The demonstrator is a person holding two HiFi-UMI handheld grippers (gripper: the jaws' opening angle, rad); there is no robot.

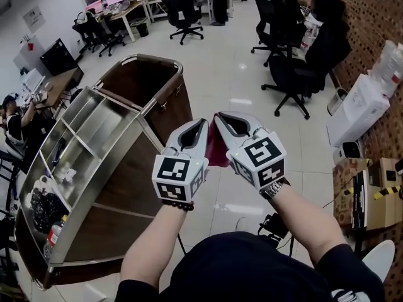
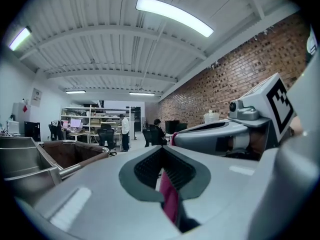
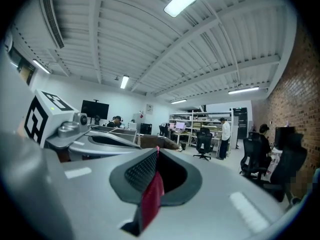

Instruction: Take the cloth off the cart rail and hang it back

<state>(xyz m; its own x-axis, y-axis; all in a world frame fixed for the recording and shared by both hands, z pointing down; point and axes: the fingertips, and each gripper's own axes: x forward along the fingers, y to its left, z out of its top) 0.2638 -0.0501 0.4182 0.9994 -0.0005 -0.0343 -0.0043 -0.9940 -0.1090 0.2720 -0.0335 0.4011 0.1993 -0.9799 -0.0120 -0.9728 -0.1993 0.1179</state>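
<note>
A dark red cloth (image 1: 215,148) hangs between my two grippers, which are held up side by side to the right of the cart and clear of it. My left gripper (image 1: 196,129) is shut on one edge of it, seen as a pink strip of cloth (image 2: 169,198) pinched in its jaws. My right gripper (image 1: 228,121) is shut on the other edge, the cloth (image 3: 152,200) showing red between its closed jaws. The cart's curved metal rail (image 1: 165,88) runs round a brown bag to the left of the grippers and is bare.
The metal cart (image 1: 94,137) has open trays with a few small items and a bottle (image 1: 53,236). Black office chairs (image 1: 291,74) stand ahead on the shiny floor. White machines (image 1: 362,106) and cardboard boxes (image 1: 378,197) line the brick wall at the right. People sit at desks far left.
</note>
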